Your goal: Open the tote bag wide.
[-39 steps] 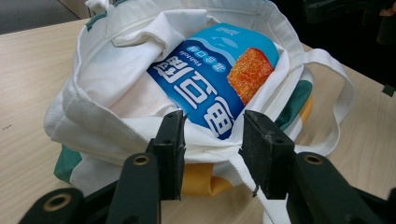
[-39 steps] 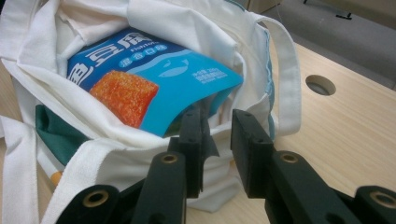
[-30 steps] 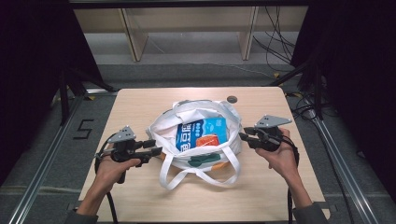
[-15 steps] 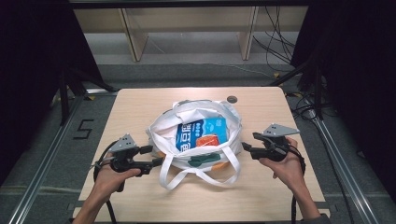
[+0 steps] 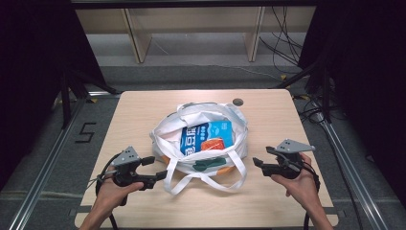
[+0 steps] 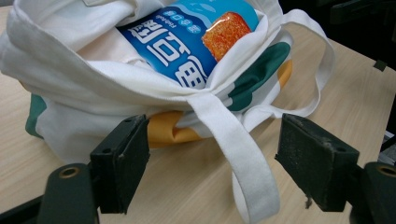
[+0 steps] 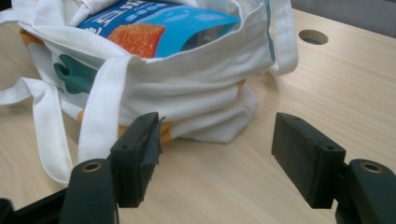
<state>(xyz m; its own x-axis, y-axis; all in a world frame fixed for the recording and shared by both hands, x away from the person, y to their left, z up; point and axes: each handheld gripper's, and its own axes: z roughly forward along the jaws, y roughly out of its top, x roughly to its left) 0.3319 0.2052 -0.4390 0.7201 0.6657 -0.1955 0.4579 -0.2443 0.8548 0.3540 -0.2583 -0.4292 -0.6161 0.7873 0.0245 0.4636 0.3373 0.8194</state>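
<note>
Tote bag (image 5: 201,143) mid-desk, released; both grippers' jaws just opened wide, empty. Back off level, clearing straps (image 6: 243,163).

A white tote bag (image 5: 201,143) printed with green and orange patches holds a blue packet (image 5: 207,138) picturing something orange.

The bag (image 5: 201,143) hides the lower part of the blue packet (image 5: 207,137); its print is too small to read in the high view. The gripper views cut the bag off at the top edge, and whatever lies beneath the packet stays hidden.
</note>
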